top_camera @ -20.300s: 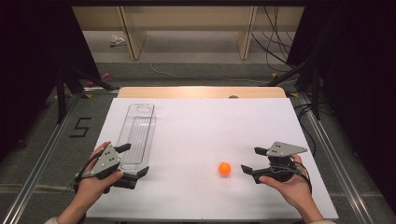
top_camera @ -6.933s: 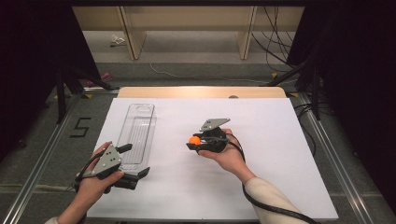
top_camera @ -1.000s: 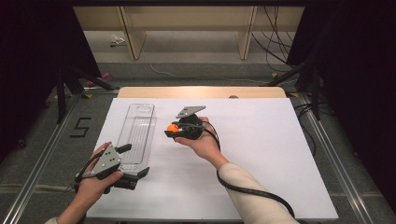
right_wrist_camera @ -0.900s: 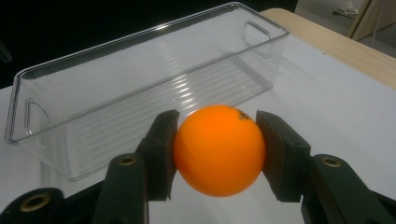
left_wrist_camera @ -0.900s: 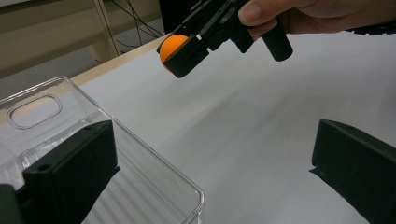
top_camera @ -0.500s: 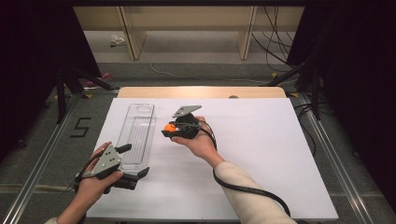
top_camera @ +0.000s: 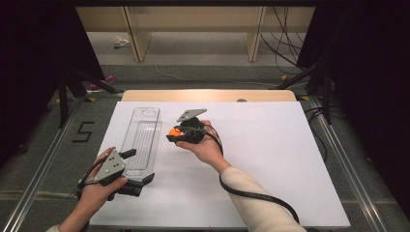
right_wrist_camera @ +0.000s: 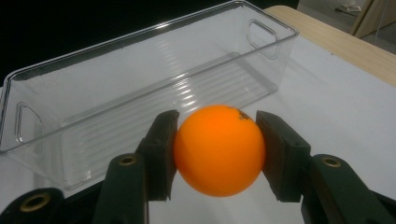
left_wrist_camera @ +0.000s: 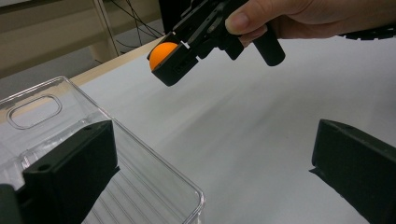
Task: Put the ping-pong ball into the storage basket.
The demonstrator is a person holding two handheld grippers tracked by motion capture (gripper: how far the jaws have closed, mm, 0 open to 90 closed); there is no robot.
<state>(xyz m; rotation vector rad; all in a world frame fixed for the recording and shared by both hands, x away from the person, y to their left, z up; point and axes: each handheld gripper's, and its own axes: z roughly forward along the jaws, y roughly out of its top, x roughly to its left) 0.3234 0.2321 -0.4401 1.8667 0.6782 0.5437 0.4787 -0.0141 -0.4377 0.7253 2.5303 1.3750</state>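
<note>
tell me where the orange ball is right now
In the high view the orange ball sits clamped in the right gripper, just right of the clear plastic bin.

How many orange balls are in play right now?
1. The orange ball is clamped between the pads of the right gripper, held above the white table just right of the clear bin. The bin looks empty; none seems hidden.

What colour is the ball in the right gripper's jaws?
Orange ball, with a small dark mark near its top; clearest in the right gripper view.
</note>
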